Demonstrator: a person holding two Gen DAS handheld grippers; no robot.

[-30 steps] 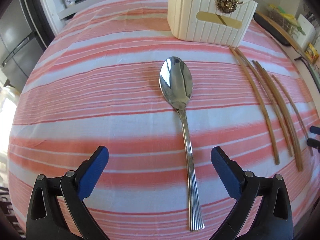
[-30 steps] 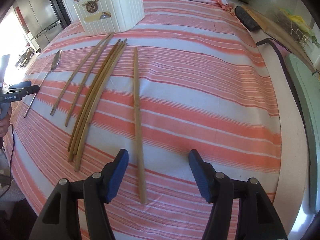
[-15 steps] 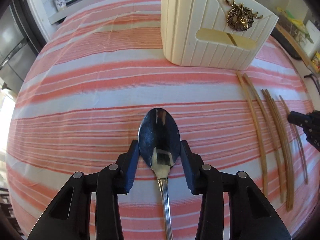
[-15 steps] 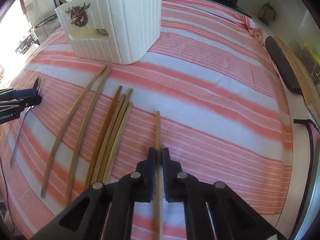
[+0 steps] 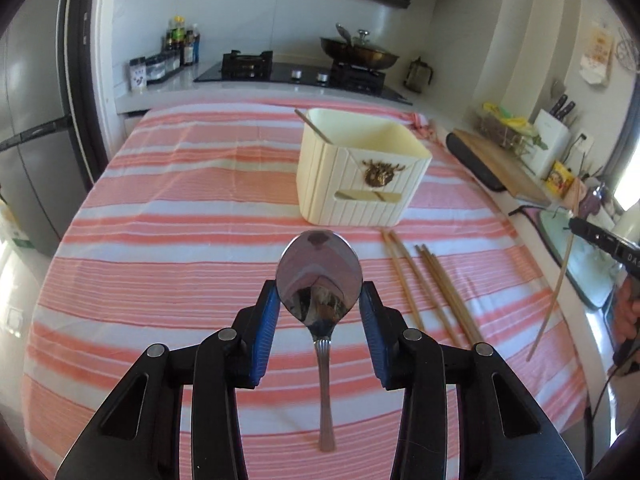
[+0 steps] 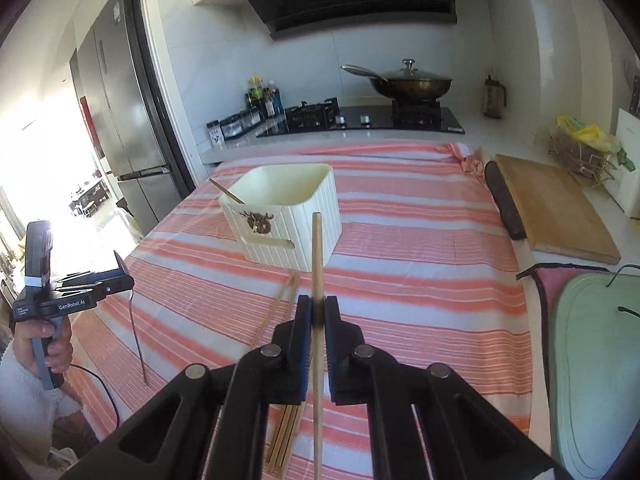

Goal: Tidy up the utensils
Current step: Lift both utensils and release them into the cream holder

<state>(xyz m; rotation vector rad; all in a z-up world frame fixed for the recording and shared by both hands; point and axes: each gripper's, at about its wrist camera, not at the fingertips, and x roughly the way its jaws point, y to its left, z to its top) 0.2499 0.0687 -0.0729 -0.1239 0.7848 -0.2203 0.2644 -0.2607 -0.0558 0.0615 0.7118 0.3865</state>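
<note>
Carrying step: the left gripper [image 5: 320,304] pinches the spoon [image 5: 320,280] by its bowl; the right gripper [image 6: 316,316] pinches one chopstick [image 6: 317,264]; both hang above the tabletop [image 5: 160,240]; next, lower each into the white holder [image 5: 360,168].

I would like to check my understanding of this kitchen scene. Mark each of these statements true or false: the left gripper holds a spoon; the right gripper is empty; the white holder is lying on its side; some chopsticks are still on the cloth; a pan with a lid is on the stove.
1. The left gripper holds a spoon. True: its pads press the bowl's edges.
2. The right gripper is empty. False: it is shut on one chopstick.
3. The white holder is lying on its side. False: it stands upright, its opening facing up.
4. Some chopsticks are still on the striped cloth. True.
5. A lidded pan is on the stove. True.
</note>
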